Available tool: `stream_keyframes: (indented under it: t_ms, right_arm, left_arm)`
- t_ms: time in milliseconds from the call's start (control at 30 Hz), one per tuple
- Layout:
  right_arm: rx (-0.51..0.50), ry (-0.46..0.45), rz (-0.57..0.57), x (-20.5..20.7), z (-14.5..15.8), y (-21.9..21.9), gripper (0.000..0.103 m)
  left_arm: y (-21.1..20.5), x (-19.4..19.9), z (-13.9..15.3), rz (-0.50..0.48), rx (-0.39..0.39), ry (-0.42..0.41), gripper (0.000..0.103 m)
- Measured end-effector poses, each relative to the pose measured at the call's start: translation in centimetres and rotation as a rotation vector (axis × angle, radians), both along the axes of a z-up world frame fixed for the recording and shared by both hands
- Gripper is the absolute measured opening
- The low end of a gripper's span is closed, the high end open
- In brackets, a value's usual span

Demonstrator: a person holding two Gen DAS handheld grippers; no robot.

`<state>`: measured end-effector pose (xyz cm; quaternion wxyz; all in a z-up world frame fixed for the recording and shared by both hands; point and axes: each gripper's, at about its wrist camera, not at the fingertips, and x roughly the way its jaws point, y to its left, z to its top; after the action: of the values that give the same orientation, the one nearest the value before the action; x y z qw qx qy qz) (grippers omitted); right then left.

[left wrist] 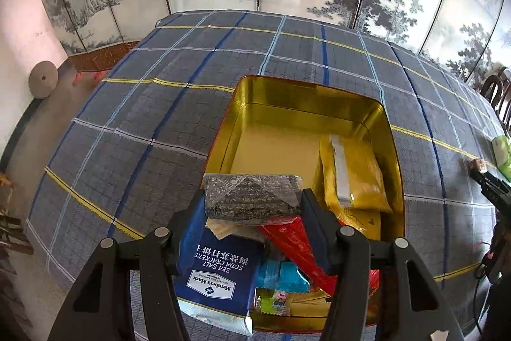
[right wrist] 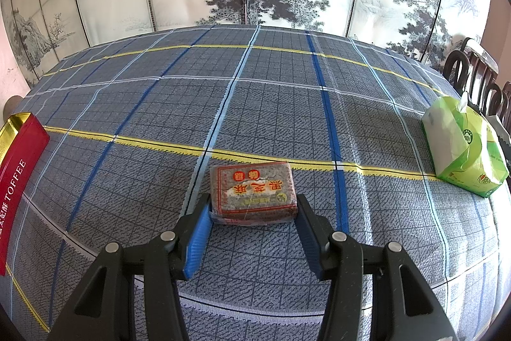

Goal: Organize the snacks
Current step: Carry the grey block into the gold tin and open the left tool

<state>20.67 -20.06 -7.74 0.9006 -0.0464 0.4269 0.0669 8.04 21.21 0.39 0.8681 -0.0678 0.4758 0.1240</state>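
Left gripper first: it's clamped on a dark speckled sesame snack bar in clear wrap, both pads pressed on its ends, held up over the near end of the gold-lined tin. Right under the bar sits a pile: a blue Member's Mark sea salt soda crackers pack below and to the left, hanging over the tin's near rim, a red foil wrapper to the right, and small teal and yellow candy packets closer in. Beyond the fingers on the right, a yellow pouch lies flat in the tin; the far left of the tin floor is bare gold.

Only the right wrist view shows the right gripper closed around a second sesame bar, red-and-yellow printed label up, resting on the plaid tablecloth. From there the tin is just a red side panel reading TOFFEE far left. A green tissue pack sits well off to the right, with dark wooden chairs behind it.
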Motion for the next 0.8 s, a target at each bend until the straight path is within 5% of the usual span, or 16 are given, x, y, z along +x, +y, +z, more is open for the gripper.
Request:
stream_keyframes:
  t_ms: [800]
  right_arm:
    - [-0.003,-0.001,0.000,0.0,0.0,0.1,0.051]
  left_arm:
    - [-0.6,-1.2,1.3,0.001,0.021,-0.035,0.066]
